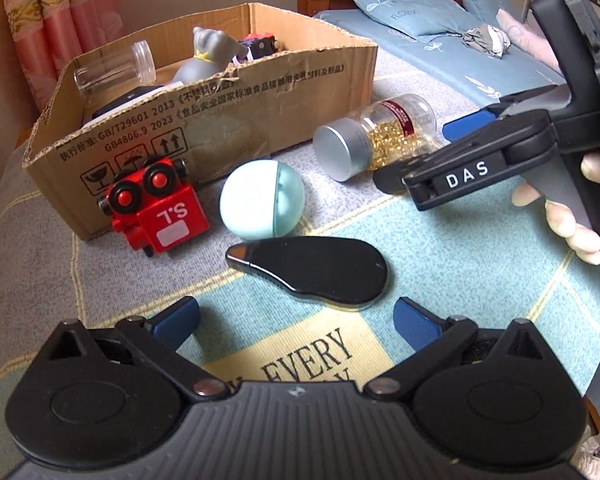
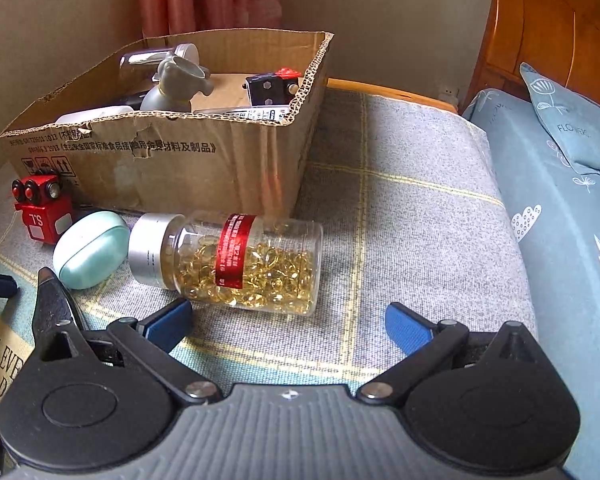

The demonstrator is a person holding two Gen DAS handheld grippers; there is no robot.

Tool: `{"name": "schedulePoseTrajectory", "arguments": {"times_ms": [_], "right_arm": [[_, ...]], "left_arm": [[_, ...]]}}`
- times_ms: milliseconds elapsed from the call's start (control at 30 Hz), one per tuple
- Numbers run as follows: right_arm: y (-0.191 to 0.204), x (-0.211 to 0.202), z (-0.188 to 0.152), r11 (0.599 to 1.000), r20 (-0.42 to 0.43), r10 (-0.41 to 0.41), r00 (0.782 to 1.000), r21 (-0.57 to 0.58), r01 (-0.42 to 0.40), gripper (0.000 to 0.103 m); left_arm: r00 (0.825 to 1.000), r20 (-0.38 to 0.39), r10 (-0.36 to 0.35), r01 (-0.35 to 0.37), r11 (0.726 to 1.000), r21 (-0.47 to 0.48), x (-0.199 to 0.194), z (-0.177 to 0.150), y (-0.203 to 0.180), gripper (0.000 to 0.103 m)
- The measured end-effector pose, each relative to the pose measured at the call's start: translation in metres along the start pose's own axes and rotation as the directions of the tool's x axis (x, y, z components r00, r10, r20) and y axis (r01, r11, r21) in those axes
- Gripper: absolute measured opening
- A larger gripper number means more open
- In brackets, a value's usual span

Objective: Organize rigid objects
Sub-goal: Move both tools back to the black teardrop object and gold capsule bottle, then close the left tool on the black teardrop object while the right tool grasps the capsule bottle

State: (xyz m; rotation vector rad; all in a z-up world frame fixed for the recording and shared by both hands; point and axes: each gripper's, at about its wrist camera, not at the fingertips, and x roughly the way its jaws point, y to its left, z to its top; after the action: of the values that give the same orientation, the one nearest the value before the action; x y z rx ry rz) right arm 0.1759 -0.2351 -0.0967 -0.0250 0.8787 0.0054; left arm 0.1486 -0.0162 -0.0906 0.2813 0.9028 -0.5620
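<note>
A torn cardboard box (image 1: 260, 92) (image 2: 188, 152) stands on the bed and holds a grey figurine (image 1: 208, 56) (image 2: 172, 84), a clear jar (image 1: 112, 68) and a dark toy (image 2: 272, 88). In front of it lie a red toy robot (image 1: 156, 208) (image 2: 40, 208), a mint egg-shaped case (image 1: 262, 204) (image 2: 92, 254), a capsule bottle (image 1: 376, 140) (image 2: 236, 262) on its side and a flat black case (image 1: 312, 276). My left gripper (image 1: 296, 320) is open just short of the black case. My right gripper (image 2: 288, 320) (image 1: 472, 120) is open near the bottle.
The things rest on a grey and teal plaid blanket (image 2: 400, 208) with printed words. A blue pillow (image 1: 404, 4) (image 2: 572, 120), a wooden headboard (image 2: 540, 32) and crumpled cloth (image 1: 488, 40) are to the right. Pink curtains (image 1: 60, 12) hang behind the box. A hand (image 1: 572, 216) holds the right gripper.
</note>
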Motion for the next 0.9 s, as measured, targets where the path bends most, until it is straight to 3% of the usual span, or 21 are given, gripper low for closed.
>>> {"name": "schedulePoseTrajectory", "arguments": {"times_ms": [267, 633, 900], "right_arm": [[0.000, -0.001, -0.002, 1.000, 0.013, 0.004, 1.000, -0.003, -0.004, 0.103], [0.000, -0.002, -0.003, 1.000, 0.020, 0.007, 1.000, -0.004, -0.007, 0.103], [0.001, -0.003, -0.004, 1.000, 0.026, 0.002, 1.000, 0.002, -0.002, 0.103]], "left_arm": [[0.999, 0.045, -0.015, 0.014, 1.000, 0.020, 0.010, 0.013, 0.003, 0.103], [0.998, 0.044, -0.043, 0.040, 0.998, 0.056, 0.009, 0.015, 0.004, 0.100], [0.998, 0.042, -0.053, 0.050, 0.997, 0.067, 0.004, 0.013, 0.001, 0.090]]}}
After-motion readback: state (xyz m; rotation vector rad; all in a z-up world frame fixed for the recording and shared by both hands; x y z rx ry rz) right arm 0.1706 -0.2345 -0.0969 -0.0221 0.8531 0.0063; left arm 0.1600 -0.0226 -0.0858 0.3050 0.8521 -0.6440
